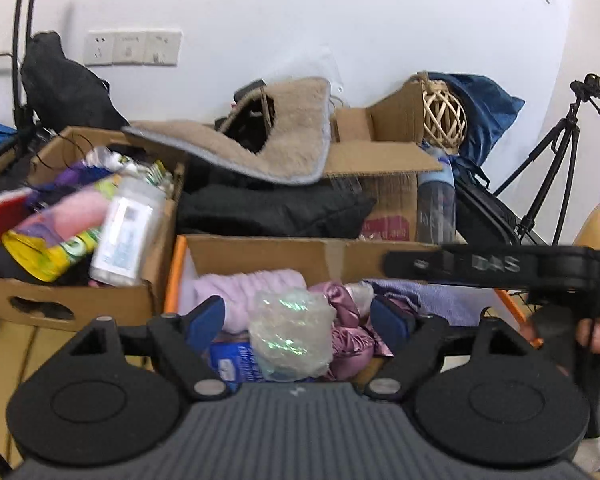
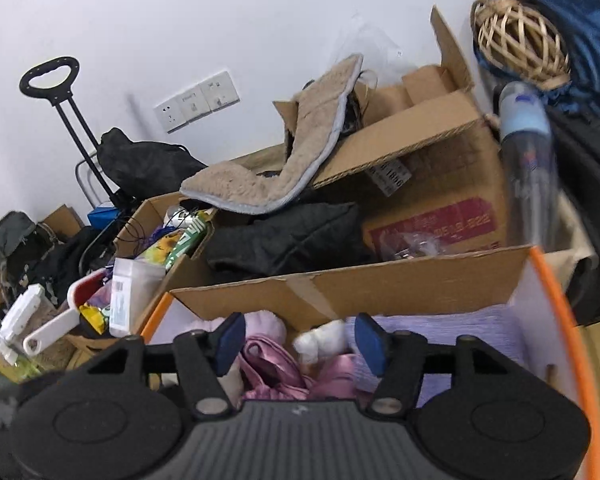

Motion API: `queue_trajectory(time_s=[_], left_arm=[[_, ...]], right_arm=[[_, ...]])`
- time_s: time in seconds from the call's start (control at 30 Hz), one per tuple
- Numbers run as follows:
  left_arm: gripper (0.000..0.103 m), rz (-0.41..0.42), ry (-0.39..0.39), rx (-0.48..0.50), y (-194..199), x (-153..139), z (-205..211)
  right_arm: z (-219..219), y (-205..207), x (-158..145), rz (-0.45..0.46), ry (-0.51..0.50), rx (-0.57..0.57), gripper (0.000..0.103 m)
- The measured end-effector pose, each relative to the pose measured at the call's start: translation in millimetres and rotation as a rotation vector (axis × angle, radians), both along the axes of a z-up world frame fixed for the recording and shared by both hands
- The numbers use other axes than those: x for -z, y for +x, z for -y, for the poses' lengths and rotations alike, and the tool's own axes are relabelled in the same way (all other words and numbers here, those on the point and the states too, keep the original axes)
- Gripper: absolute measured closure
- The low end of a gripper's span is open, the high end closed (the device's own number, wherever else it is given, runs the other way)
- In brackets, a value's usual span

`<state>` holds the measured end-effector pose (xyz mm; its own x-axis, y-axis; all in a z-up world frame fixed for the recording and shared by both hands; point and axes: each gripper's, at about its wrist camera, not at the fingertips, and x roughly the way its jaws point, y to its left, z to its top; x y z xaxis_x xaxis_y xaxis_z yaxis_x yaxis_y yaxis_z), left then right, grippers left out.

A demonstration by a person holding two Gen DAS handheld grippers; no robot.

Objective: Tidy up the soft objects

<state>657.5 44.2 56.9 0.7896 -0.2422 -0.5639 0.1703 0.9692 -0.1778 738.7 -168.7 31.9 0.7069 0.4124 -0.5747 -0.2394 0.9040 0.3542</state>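
An orange-rimmed cardboard box (image 1: 260, 254) sits below both grippers, holding soft things: a lilac fluffy cloth (image 1: 246, 290), a crumpled clear plastic bag (image 1: 290, 330), pink satin fabric (image 1: 350, 334) and a purple towel (image 1: 440, 300). My left gripper (image 1: 298, 322) is open, its blue pads either side of the plastic bag, holding nothing. My right gripper (image 2: 298, 344) is open and empty above the same box (image 2: 380, 280), over the pink satin (image 2: 276, 368), a white fluffy piece (image 2: 322, 340) and the purple towel (image 2: 440, 340). The right gripper's arm (image 1: 500, 266) crosses the left wrist view.
A second cardboard box (image 1: 72, 300) at the left holds bottles and packets (image 1: 124, 228). Behind are a black cushion (image 1: 272, 210), a beige fleece mat (image 1: 288, 136), an open carton (image 1: 380, 160), a wicker ball (image 1: 444, 116), a water bottle (image 1: 436, 204) and a tripod (image 1: 556, 168).
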Motion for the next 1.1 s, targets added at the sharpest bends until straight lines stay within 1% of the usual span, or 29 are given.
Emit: queue_trajectory(time_s=[0.07,0.17,0.3,0.37,0.4,0.43,0.47,0.5,0.57,0.6,0.63,0.7,0.83,0.93,1.0,1.1], left_arm=[[0.02,0.012,0.014,-0.011,-8.8,-9.4,-3.9],[0.02,0.031,0.056,-0.027,-27.3,-20.3,-7.8],[0.019,0.052,0.076,-0.042,-57.0,-40.5,-15.2],[0.016,0.078,0.095,-0.046,-72.8,-48.6,-16.7],[0.015,0.096,0.107,-0.052,-83.4,-52.0,-17.2],[0.014,0.107,0.108,-0.057,-91.4,-53.6,-18.1],[0.014,0.114,0.107,-0.06,-99.0,-55.2,-18.4],[0.014,0.119,0.106,-0.065,-108.3,-56.7,-17.8],[0.01,0.14,0.116,-0.082,-125.3,-57.9,-14.5],[0.008,0.157,0.12,-0.092,-135.9,-58.1,-12.4],[0.008,0.173,0.127,-0.092,-147.9,-58.0,-9.7],[0.007,0.204,0.144,-0.085,-171.8,-56.7,-4.2],[0.004,0.303,0.136,-0.124,-228.0,-51.6,-1.8],[0.002,0.386,0.134,-0.15,-279.5,-45.3,-2.3],[0.002,0.411,0.136,-0.147,-309.7,-38.5,-3.9],[0.001,0.432,0.141,-0.16,-348.0,-24.2,-2.6]], right_arm=[[7.3,-10.7,-11.1,0.018,-0.033,0.006,0.042],[22.0,-33.7,-26.8,0.044,-0.07,0.019,0.038],[45.8,-68.3,-47.3,0.058,-0.117,0.044,0.037],[58.4,-90.2,-59.0,0.079,-0.156,0.059,0.031],[63.8,-103.1,-63.4,0.1,-0.184,0.069,0.025],[69.2,-116.1,-65.6,0.123,-0.208,0.084,0.023],[73.7,-128.0,-66.7,0.141,-0.232,0.095,0.023],[77.8,-140.6,-66.8,0.153,-0.255,0.103,0.023],[86.3,-164.6,-66.9,0.172,-0.273,0.118,0.023],[90.1,-176.1,-67.6,0.184,-0.27,0.126,0.021],[93.3,-187.0,-68.1,0.2,-0.264,0.136,0.016],[100.0,-210.5,-68.5,0.232,-0.24,0.158,0.011],[105.3,-260.7,-60.2,0.265,-0.212,0.164,0.011],[100.0,-308.2,-51.3,0.345,-0.233,0.159,0.011],[96.8,-344.8,-44.3,0.419,-0.246,0.153,0.011],[91.7,-391.4,-29.5,0.476,-0.242,0.144,0.007]])
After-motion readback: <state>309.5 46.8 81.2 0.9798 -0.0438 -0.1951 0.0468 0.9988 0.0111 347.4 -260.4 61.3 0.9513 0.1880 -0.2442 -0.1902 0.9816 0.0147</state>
